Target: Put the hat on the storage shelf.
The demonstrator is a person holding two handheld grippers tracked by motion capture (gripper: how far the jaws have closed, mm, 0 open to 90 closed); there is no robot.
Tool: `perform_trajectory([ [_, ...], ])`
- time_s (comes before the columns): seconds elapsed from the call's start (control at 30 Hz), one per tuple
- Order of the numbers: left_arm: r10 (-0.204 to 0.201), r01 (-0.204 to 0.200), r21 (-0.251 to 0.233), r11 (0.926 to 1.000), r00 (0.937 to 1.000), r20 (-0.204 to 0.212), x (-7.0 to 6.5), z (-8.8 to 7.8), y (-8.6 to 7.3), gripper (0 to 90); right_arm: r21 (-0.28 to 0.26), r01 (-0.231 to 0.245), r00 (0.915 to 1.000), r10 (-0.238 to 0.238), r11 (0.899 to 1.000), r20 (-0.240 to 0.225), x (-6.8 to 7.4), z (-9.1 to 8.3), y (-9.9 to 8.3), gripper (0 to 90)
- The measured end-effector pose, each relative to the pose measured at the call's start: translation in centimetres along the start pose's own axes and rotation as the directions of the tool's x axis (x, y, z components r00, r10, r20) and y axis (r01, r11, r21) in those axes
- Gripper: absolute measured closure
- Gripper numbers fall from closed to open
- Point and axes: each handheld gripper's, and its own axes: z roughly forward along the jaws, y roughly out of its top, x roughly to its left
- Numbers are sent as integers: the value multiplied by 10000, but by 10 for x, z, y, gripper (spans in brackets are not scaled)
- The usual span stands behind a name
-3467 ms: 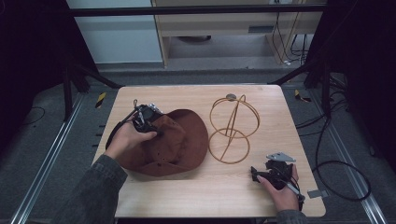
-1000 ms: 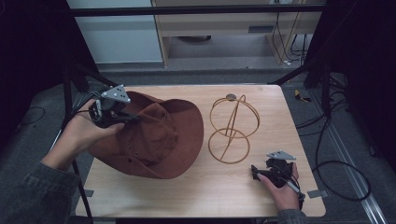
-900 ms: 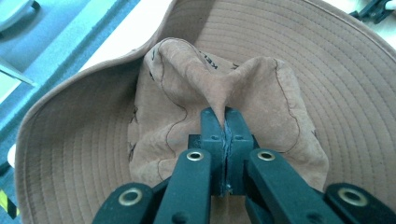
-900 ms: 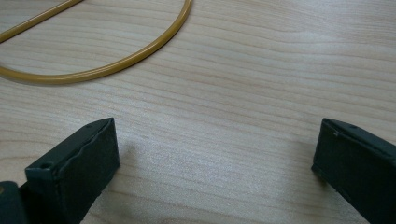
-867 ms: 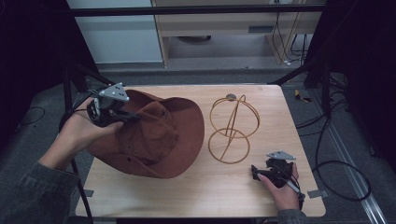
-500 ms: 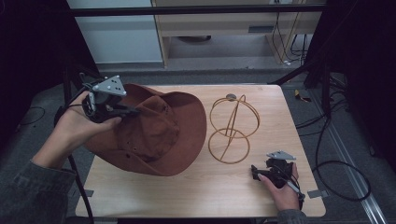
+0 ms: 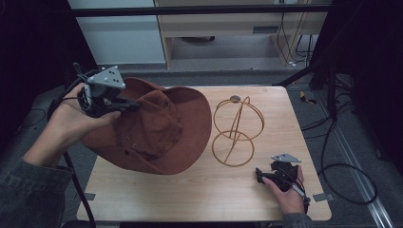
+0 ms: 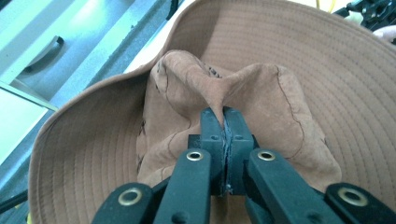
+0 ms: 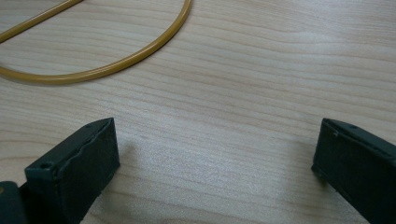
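High view: your left gripper (image 7: 130,102) is clamped on a fold in the crown of the brown suede wide-brimmed hat (image 7: 161,128), holding it tilted above the left part of the light wooden table (image 7: 209,199), its brim jutting past the table's left edge. In the left gripper view, the two black jaws pinch that suede fold tight between them. Your right gripper (image 7: 260,176) rests near the table's front right corner, jaws apart and empty, just beside the golden wire hat stand (image 7: 237,130).
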Motion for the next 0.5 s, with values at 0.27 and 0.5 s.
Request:
perform_trajectory([
  [0.27, 243, -243, -3, 9997, 9997, -91, 0, -5, 17, 885, -11, 30, 10000, -30, 10000, 1, 0, 0, 0, 5],
  [0.5, 356, -358, -60, 9993, 9989, -292, -3, -11, 24, 885, -11, 91, 10000, -91, 10000, -1, -1, 0, 0, 4],
])
